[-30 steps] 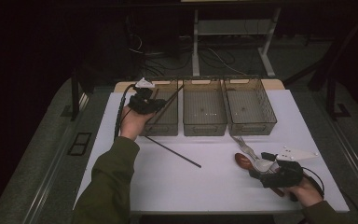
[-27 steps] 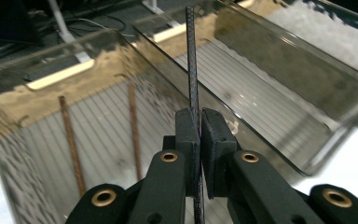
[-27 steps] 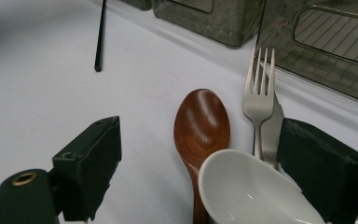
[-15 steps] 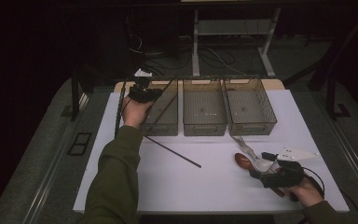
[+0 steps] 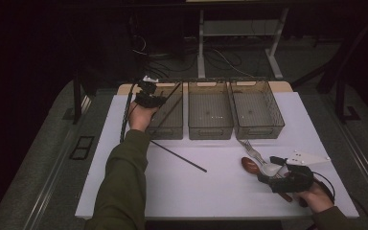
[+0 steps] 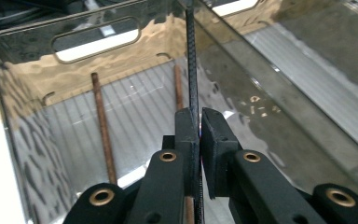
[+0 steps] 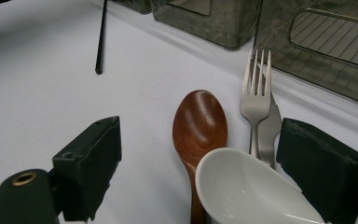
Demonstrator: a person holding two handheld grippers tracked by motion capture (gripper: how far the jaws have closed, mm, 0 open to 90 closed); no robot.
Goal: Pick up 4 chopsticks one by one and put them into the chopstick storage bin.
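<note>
At upper left, the left gripper (image 6: 196,135) is clenching a black chopstick (image 6: 192,60) over the leftmost bin (image 5: 170,125); the right gripper (image 7: 205,158) is gaping around a wooden spoon (image 7: 199,123).

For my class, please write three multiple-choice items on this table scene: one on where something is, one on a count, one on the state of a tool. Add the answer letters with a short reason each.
1. Where does the loose black chopstick lie?
A. on the white table top
B. in the middle bin
C. on the floor

2. How many clear bins stand in the row?
A. two
B. three
C. five

3. In what state is the left tool?
A. wide open over the spoons
B. shut on a thin black stick
C. lying flat on the table

Answers: 1 A, it rests on the table in front of the bins; 2 B, three stand side by side; 3 B, its jaws pinch the stick over the left bin.
</note>
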